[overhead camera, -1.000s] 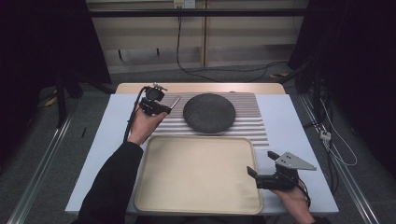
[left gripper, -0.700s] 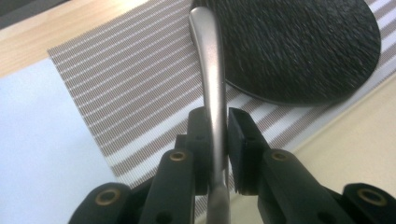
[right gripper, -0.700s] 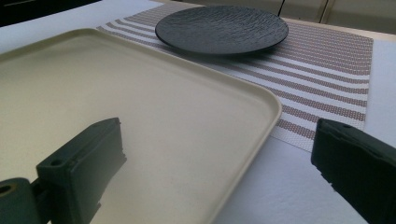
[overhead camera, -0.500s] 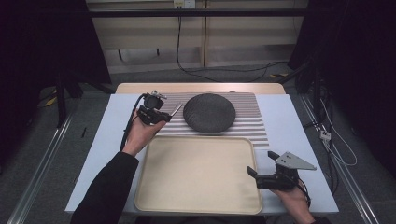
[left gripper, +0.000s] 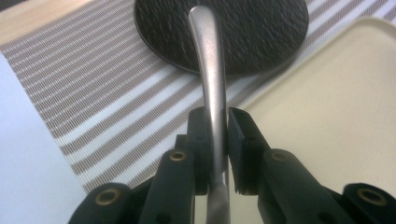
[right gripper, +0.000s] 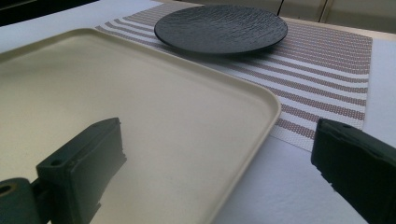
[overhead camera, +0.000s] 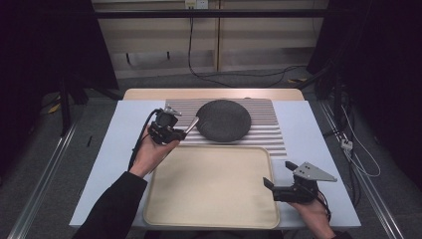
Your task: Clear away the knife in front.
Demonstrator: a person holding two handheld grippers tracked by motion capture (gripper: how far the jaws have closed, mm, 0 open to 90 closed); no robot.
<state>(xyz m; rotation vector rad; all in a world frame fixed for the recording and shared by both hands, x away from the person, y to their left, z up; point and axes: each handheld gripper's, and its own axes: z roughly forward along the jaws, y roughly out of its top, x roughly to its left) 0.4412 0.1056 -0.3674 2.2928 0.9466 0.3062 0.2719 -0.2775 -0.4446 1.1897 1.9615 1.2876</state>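
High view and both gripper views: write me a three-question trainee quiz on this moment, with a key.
1. True or false: the left gripper is shut on a metal utensil handle.
2. Where does the dark plate sit? A on the beige tray, B on the striped placemat, C on the bare table.
3. Fill in: the right gripper, jaws apart, holds ____.

Key
1. True; the handle is pinched between its jaws and its free end points at the plate.
2. B; the beige tray is bare.
3. Nothing; it sits at the tray's right edge.
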